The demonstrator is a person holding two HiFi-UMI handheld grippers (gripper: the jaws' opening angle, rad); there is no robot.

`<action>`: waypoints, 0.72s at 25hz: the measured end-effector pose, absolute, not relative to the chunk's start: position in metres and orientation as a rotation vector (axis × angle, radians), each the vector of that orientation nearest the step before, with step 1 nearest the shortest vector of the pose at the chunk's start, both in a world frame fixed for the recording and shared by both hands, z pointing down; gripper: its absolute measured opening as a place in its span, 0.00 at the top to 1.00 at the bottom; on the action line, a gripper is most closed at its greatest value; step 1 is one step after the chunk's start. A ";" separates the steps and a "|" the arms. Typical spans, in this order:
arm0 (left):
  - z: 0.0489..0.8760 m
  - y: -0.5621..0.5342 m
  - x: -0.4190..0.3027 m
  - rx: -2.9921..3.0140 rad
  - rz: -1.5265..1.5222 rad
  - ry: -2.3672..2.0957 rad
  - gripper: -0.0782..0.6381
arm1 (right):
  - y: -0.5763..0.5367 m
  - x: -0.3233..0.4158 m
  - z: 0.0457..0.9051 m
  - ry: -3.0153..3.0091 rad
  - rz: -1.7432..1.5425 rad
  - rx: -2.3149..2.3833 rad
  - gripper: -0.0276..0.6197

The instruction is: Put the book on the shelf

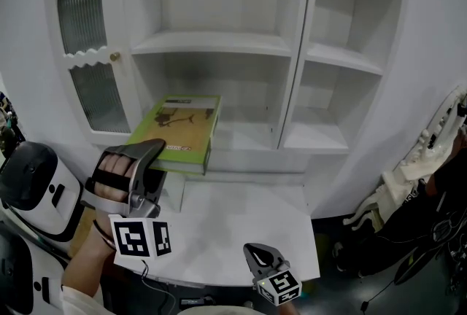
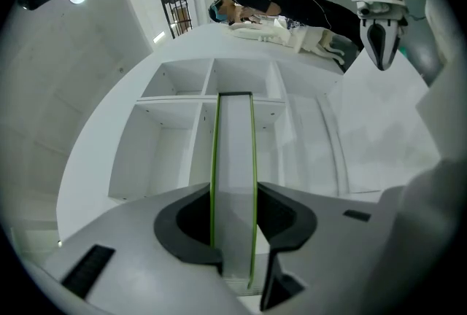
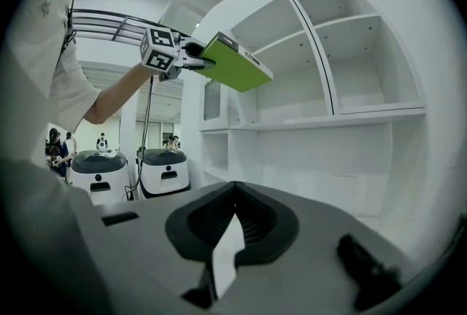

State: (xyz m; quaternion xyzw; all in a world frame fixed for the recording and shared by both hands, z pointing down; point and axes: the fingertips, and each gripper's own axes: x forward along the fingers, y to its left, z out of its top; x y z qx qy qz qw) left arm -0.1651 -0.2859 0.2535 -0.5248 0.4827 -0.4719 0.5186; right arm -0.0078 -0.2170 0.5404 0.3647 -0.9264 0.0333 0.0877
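A green-covered book is held flat, its far end over the front of the white cabinet's lowest shelf. My left gripper is shut on the book's near edge, a hand behind it. In the left gripper view the book runs edge-on between the jaws toward the shelf compartments. From the right gripper view the book and left gripper hang high in front of the shelves. My right gripper sits low over the table's front edge, shut and empty.
A white table stands under the cabinet. The cabinet has a closed door with ribbed glass at left and open shelves above and to the right. White machines stand left, clutter and cables right.
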 end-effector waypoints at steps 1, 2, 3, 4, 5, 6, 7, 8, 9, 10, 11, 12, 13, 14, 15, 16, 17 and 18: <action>0.250 -0.284 -0.166 -1.255 -1.138 1.157 0.69 | -0.217 -0.008 0.541 -2.757 0.100 1.082 0.94; 0.246 -0.282 -0.166 -1.251 -1.142 1.153 0.69 | -0.217 -0.008 0.542 -2.756 0.103 1.076 0.94; 0.242 -0.279 -0.166 -1.251 -1.145 1.148 0.69 | -0.216 -0.009 0.542 -2.756 0.105 1.071 0.94; 0.238 -0.277 -0.165 -1.255 -1.146 1.143 0.69 | -0.215 -0.010 0.543 -2.756 0.107 1.064 0.94; 0.234 -0.275 -0.165 -1.263 -1.146 1.138 0.69 | -0.215 -0.011 0.544 -2.756 0.109 1.058 0.94; 0.230 -0.273 -0.164 -1.271 -1.145 1.133 0.69 | -0.214 -0.013 0.545 -2.756 0.110 1.051 0.94; 0.225 -0.271 -0.163 -1.275 -1.143 1.129 0.69 | -0.213 -0.015 0.545 -2.756 0.111 1.045 0.94; 0.221 -0.269 -0.163 -1.273 -1.143 1.126 0.69 | -0.212 -0.017 0.545 -2.757 0.113 1.038 0.94; 0.216 -0.266 -0.162 -1.265 -1.143 1.123 0.69 | -0.211 -0.019 0.546 -2.759 0.115 1.032 0.94; 0.211 -0.264 -0.162 -1.256 -1.144 1.121 0.69 | -0.210 -0.021 0.546 -2.760 0.117 1.026 0.94; 0.207 -0.262 -0.161 -1.249 -1.144 1.120 0.69 | -0.209 -0.022 0.546 -2.762 0.119 1.020 0.94; 0.204 -0.260 -0.160 -1.246 -1.144 1.120 0.69 | -0.208 -0.024 0.546 -2.763 0.121 1.016 0.94; 0.201 -0.257 -0.159 -1.250 -1.144 1.119 0.69 | -0.208 -0.025 0.546 -2.765 0.125 1.012 0.94; 0.198 -0.255 -0.159 -1.258 -1.144 1.119 0.69 | -0.207 -0.025 0.546 -2.767 0.129 1.008 0.94; 0.196 -0.253 -0.158 -1.270 -1.142 1.119 0.69 | -0.207 -0.026 0.547 -2.768 0.133 1.004 0.94; 0.193 -0.250 -0.157 -1.280 -1.139 1.120 0.69 | -0.206 -0.027 0.547 -2.767 0.134 1.001 0.94; 0.190 -0.247 -0.157 -1.288 -1.135 1.121 0.69 | -0.206 -0.027 0.548 -2.766 0.134 0.997 0.94; 0.187 -0.244 -0.156 -1.292 -1.131 1.125 0.69 | -0.205 -0.028 0.548 -2.766 0.133 0.994 0.94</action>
